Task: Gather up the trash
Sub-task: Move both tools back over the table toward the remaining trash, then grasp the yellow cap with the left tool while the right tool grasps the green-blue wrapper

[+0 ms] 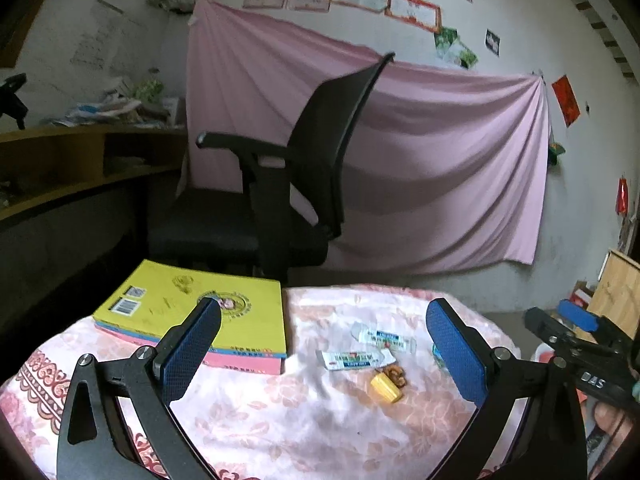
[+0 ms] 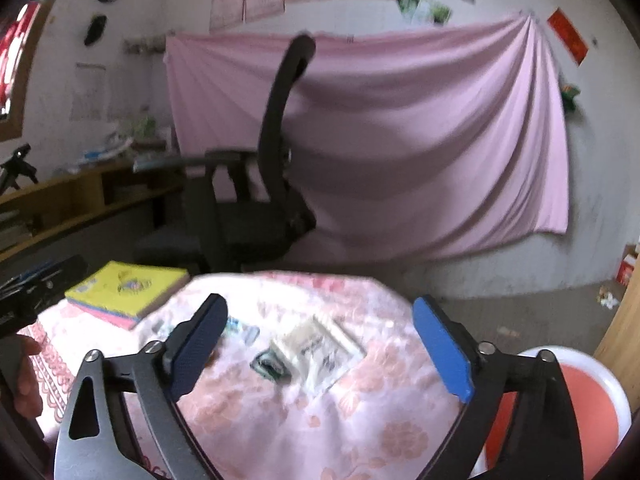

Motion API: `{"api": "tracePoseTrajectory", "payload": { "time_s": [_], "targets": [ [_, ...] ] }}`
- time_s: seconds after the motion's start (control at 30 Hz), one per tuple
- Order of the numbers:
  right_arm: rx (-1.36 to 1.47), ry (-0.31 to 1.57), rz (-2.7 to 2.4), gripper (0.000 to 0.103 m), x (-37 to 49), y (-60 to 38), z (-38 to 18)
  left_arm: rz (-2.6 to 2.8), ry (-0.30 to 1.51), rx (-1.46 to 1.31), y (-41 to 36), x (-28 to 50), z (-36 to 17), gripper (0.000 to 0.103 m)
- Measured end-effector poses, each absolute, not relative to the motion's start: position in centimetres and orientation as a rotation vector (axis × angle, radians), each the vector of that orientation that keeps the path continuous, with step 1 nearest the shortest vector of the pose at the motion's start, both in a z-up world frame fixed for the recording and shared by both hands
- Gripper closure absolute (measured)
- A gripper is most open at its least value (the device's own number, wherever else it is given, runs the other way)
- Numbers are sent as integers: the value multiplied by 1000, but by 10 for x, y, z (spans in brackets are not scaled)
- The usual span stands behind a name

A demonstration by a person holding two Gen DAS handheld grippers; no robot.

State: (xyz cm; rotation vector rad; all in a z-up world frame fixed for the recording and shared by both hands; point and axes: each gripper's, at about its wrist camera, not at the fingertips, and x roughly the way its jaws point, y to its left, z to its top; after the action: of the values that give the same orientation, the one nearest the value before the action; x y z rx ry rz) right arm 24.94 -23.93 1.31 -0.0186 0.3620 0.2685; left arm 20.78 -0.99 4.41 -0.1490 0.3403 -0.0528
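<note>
Both the left tool and right tool hang released above the surface. Two white wrappers lie mid-surface, a yellow book at its far-left corner.

Table cloth is bare at 6 o'clock, between the wide-apart jaws of the left gripper. Book stack blocks 10 o'clock. Wrappers clutter 12–1. Office chair stands just past the far table edge. Red bin sits off the table at 4 o'clock from the right gripper.
</note>
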Motion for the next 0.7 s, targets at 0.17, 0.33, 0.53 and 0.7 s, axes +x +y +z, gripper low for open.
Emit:
{"api": "tracePoseTrajectory", "payload": {
  "time_s": [0.17,0.33,0.53,0.7],
  "targets": [
    [11,495,266,15,271,-242,1,-105,456,-126,-18,228,34,16],
    [76,604,258,22,288,-253,-10,-192,622,-146,-29,254,17,35],
    [130,702,283,25,304,-257,-19,-298,791,-245,-37,273,-6,53],
    [147,771,306,25,321,-249,-26,-308,855,-280,-40,283,-16,64]
  ]
}}
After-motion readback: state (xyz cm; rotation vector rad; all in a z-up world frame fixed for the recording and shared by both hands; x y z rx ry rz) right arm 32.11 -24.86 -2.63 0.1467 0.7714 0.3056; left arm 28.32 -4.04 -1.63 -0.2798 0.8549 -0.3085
